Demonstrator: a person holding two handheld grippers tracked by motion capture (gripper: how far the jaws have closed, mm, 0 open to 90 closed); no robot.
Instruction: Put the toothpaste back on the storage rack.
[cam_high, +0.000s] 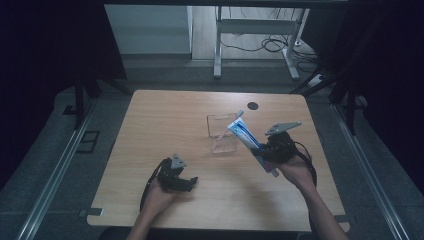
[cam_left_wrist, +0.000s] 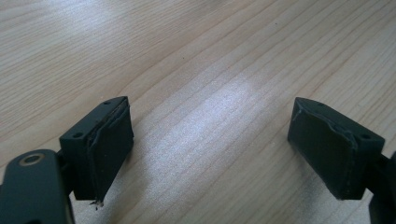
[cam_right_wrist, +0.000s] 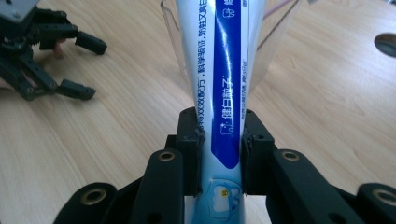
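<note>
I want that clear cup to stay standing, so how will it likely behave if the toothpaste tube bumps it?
The clear cup looks thin-walled and nearly empty, so probably light and apt to slide or tip. The toothpaste tube, clamped in the right hand-held gripper, reaches its rim, so a push there would likely topple it.

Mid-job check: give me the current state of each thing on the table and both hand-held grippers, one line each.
Left hand-held gripper: open, empty, low over the table.
Right hand-held gripper: shut on the toothpaste tube.
Toothpaste tube: clamped near its flat end, tilted, cap end over the cup's rim.
Clear plastic cup: upright, with a pink stick-like item inside that I cannot identify.
</note>
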